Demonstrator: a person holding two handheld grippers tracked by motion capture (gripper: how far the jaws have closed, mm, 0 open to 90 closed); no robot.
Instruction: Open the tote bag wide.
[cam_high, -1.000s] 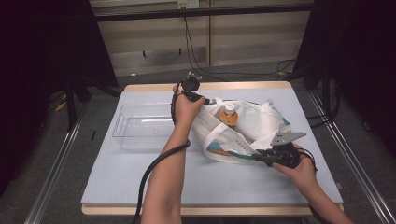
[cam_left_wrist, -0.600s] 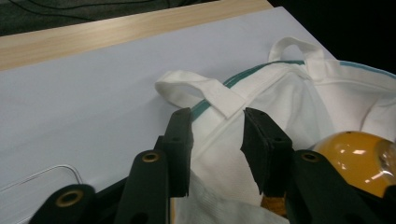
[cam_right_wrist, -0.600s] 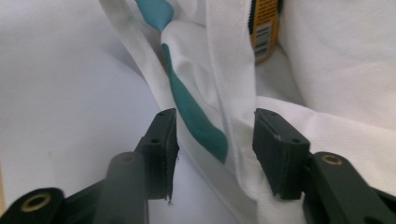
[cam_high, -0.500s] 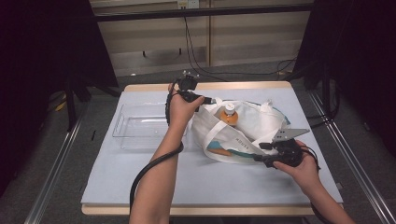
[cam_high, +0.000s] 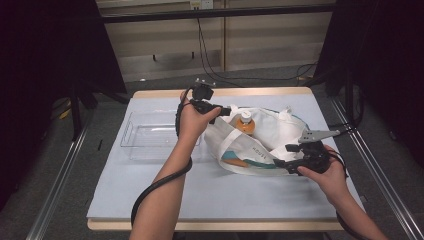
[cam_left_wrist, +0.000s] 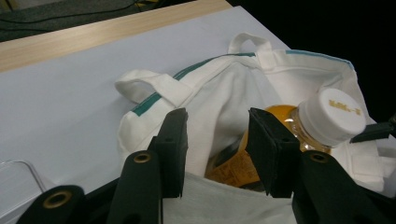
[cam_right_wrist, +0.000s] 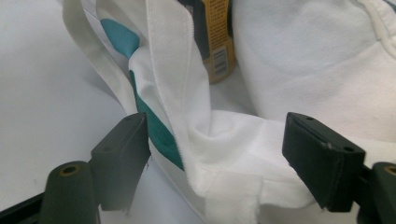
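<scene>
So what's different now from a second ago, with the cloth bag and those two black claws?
Both grippers have just been opening. The left gripper has let go of the white cloth tote bag at its rim and lifted a little. The right gripper has spread its jaws, with the bag's near edge loose between them. The orange-juice bottle with a white cap, the clear plastic tray and the bag stayed put.

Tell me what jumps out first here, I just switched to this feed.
A white tote bag with teal trim lies open mid-table, an orange bottle with a white cap standing inside it. The left gripper is at the bag's far-left rim and the right gripper at its near edge, both with jaws just opened, cloth loose between them. A clear plastic tray sits left.
</scene>
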